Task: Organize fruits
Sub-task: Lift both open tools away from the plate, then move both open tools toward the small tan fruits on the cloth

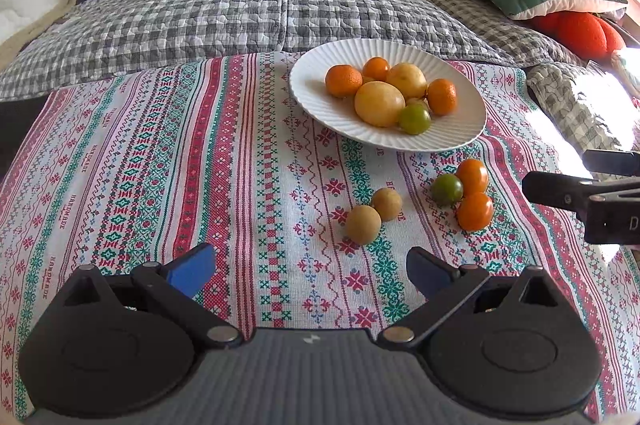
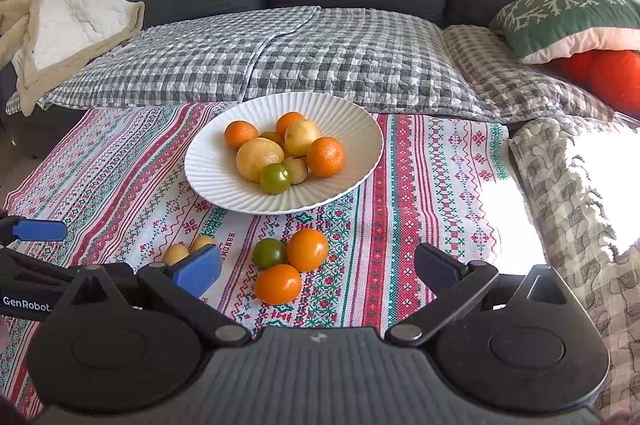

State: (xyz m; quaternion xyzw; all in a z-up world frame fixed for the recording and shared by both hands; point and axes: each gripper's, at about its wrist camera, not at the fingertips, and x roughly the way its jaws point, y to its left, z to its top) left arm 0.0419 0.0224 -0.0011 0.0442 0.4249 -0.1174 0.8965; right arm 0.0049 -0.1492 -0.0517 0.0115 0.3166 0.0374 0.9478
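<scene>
Five loose fruits (image 1: pixel 420 203) lie near the white plate (image 1: pixel 320 105).

A table draped in a patterned cloth (image 2: pixel 432 185) is carrying a white ribbed plate (image 2: pixel 208 177) of fruit. Lying directly on the cloth, in front of the plate, are two orange tomatoes (image 2: pixel 307 249) touching a green tomato (image 2: pixel 269 252), with two small tan fruits (image 1: pixel 363 225) sitting close together just beside them.

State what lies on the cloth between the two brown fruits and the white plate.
Only bare patterned cloth separates the brown fruits from the white plate; the left wrist view shows this.
</scene>
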